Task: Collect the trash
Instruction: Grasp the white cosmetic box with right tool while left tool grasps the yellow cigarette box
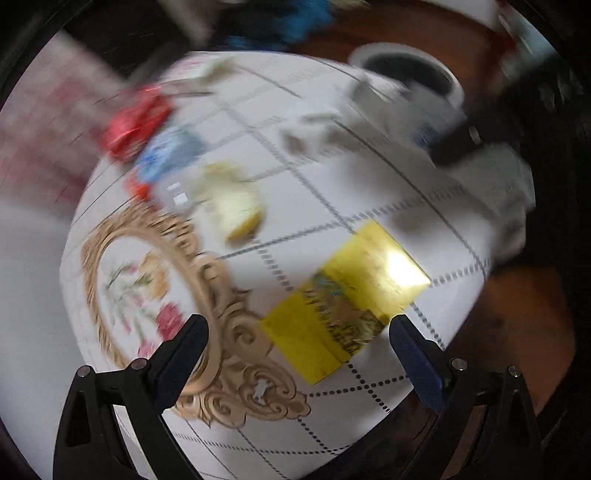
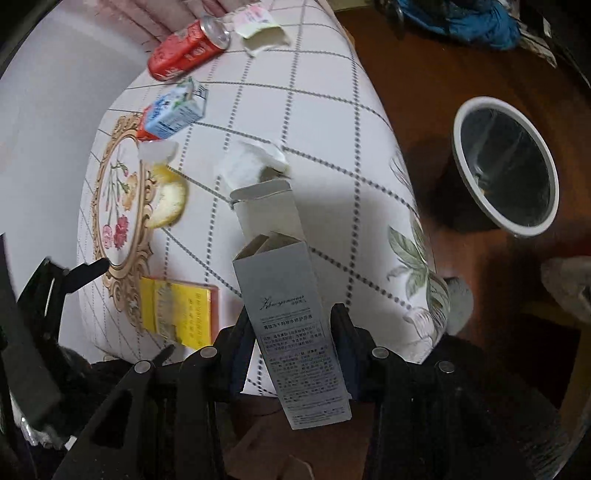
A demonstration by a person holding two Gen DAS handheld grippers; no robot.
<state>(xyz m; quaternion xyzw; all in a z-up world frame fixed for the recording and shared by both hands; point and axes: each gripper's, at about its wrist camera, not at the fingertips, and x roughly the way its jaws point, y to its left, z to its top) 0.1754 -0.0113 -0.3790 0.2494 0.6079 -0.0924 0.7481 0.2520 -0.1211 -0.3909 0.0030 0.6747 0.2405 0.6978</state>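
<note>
My right gripper [image 2: 291,325] is shut on a tall grey carton [image 2: 288,314] with its top flap open, held above the table's near edge. My left gripper [image 1: 297,330] is open, its fingers either side of a flat yellow box [image 1: 343,299], just above it. That yellow box [image 2: 177,312] lies at the table's near left in the right wrist view. Further back lie a red can [image 2: 184,50], a blue-and-white carton [image 2: 171,110], a yellowish wrapper [image 2: 166,199] and white paper scraps [image 2: 255,162]. A round bin [image 2: 506,166] with a white rim stands on the floor to the right.
The table [image 2: 332,122] has a white checked cloth with a gold floral medallion [image 2: 122,206]. Brown floor lies to the right, with blue fabric [image 2: 461,18] at the far end. The left wrist view is blurred by motion; the bin [image 1: 406,70] shows at its upper right.
</note>
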